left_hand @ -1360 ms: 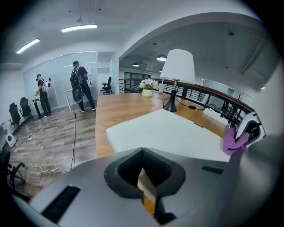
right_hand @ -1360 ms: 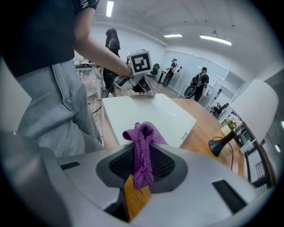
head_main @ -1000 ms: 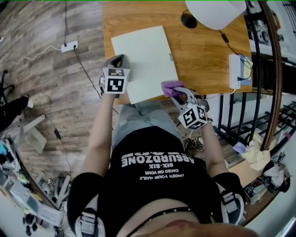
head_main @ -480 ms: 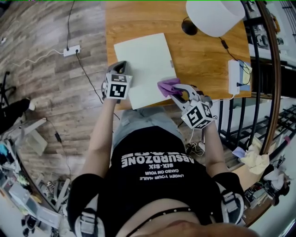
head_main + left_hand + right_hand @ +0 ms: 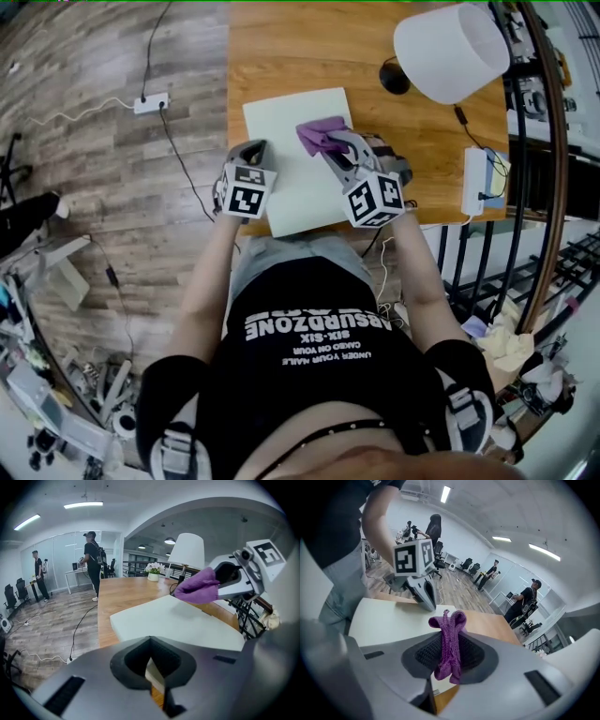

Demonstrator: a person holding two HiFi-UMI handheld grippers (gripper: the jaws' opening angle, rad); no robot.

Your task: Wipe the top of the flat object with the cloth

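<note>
Pale flat board (image 5: 292, 183): lies at the wooden desk's (image 5: 281, 47) near edge.
Left gripper (image 5: 253, 150): jaws closed on its left edge, steadying it.
Right gripper (image 5: 330, 142): jaws clamped on purple cloth (image 5: 317, 134) over the far part.
Wiping apparently under way; most of the surface likely remains.

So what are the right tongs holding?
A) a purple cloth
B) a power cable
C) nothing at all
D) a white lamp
A: in the right gripper view the purple cloth is pinched between the right tongs, above the flat white board.
</note>
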